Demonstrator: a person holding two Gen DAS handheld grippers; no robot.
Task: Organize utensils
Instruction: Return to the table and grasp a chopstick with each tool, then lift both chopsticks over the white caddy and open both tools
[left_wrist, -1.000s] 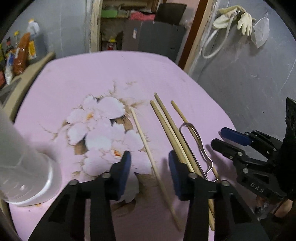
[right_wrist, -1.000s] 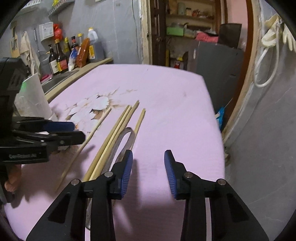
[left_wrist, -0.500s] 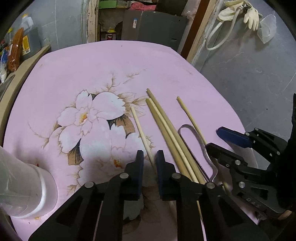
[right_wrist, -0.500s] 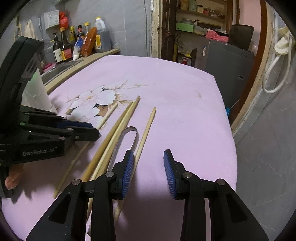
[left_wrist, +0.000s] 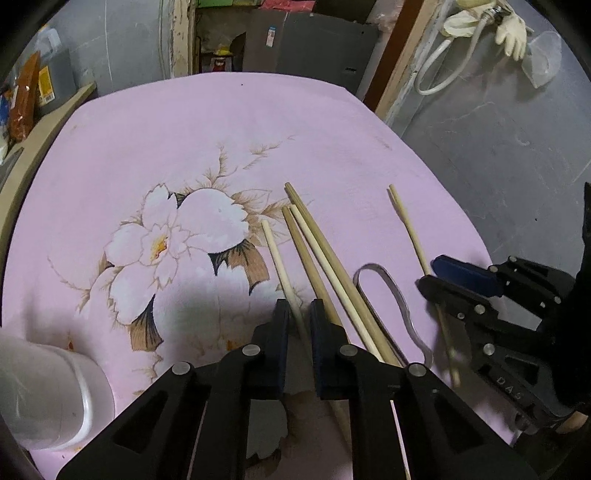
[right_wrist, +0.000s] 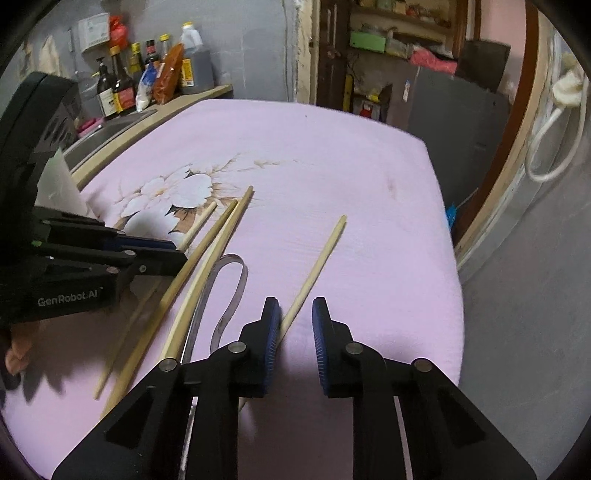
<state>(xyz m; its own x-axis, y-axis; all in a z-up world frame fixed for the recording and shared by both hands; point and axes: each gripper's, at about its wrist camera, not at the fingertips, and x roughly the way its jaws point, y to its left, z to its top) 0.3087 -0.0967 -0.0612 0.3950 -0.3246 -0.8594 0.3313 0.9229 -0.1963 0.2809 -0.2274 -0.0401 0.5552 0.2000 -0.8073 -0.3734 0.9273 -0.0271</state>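
Pink cloth (left_wrist: 229, 122) with a printed white flower (left_wrist: 173, 236) covers the table, and at the lower left of the left wrist view stands a white plastic cup (left_wrist: 48, 391). Right of the flower lies a pale chopstick (left_wrist: 275, 254), running down between the fingers of the left gripper (left_wrist: 298, 325), whose jaws are almost together and pinch it. Just right of that lie three more chopsticks (left_wrist: 325, 258) in a close bundle, then a bent metal tong (left_wrist: 388, 295) flat on the cloth. Further right a lone thin chopstick (right_wrist: 317, 258) lies apart from the rest; the right gripper (right_wrist: 295, 325) has just been closing on it, the stick touching its left pad while a gap remains to the other pad. Bottles (right_wrist: 122, 92) stand on a counter at the upper left of the right wrist view.
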